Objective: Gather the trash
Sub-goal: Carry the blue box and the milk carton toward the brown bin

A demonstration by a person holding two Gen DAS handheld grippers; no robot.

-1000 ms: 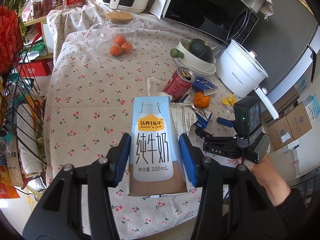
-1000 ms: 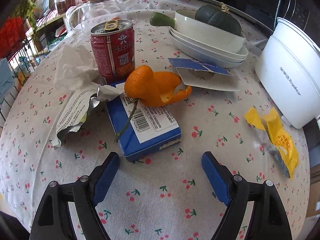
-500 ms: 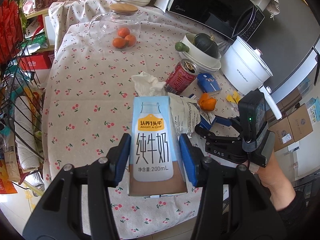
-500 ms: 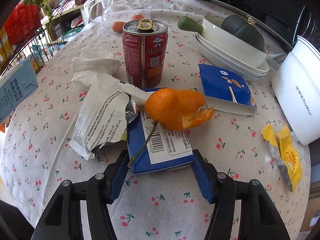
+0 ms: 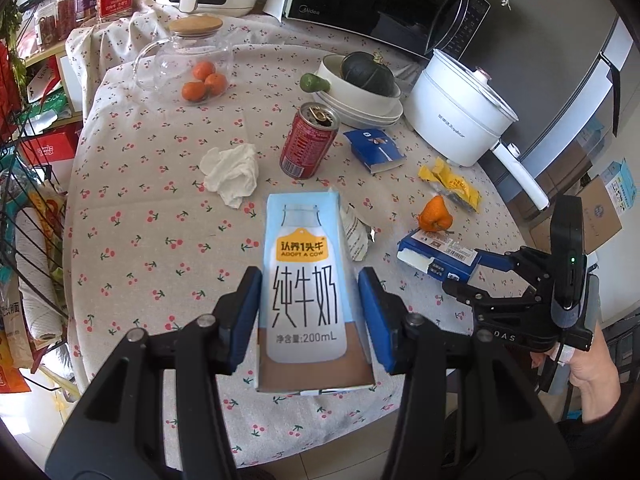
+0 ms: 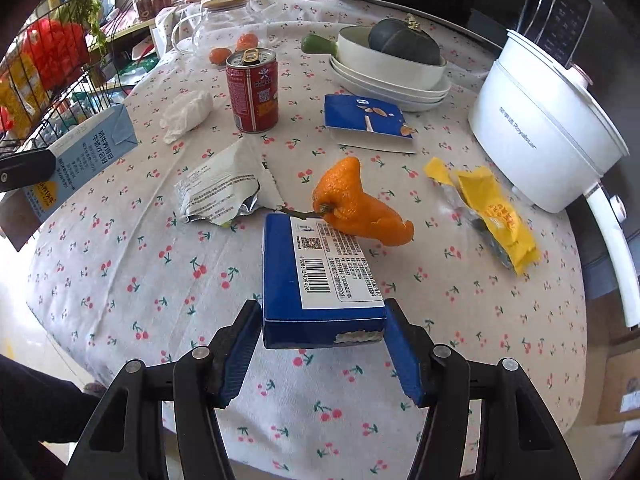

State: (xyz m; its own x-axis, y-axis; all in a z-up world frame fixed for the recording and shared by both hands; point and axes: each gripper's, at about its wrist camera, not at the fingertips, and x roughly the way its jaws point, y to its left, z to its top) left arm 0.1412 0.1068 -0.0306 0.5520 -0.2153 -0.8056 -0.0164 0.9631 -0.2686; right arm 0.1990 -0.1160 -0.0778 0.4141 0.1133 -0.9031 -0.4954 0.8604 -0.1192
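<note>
My left gripper (image 5: pixel 308 316) is shut on a blue milk carton (image 5: pixel 306 280), held above the table's near edge; the carton also shows in the right wrist view (image 6: pixel 76 156). My right gripper (image 6: pixel 322 344) is shut on a blue box (image 6: pixel 316 276) with a barcode label, lifted off the cloth; the box also shows in the left wrist view (image 5: pixel 440 256). Orange peel (image 6: pixel 356 204) rests at the box's far end. On the table lie a torn silver wrapper (image 6: pixel 224 192), a red can (image 6: pixel 253 88), a crumpled tissue (image 6: pixel 188 112), a yellow wrapper (image 6: pixel 492 208) and a second blue box (image 6: pixel 368 122).
A white electric pot (image 6: pixel 548 128) stands at the right. Stacked white dishes with a dark squash (image 6: pixel 400 60) sit at the back. A glass jar with oranges (image 5: pixel 188 68) is at the back left. A microwave (image 5: pixel 380 4) stands behind. A wire rack (image 6: pixel 48 76) is left of the table.
My right gripper has closed on the blue box and lifted it back toward the table's edge. The peel moved with it. My left gripper has pulled back with the carton.
</note>
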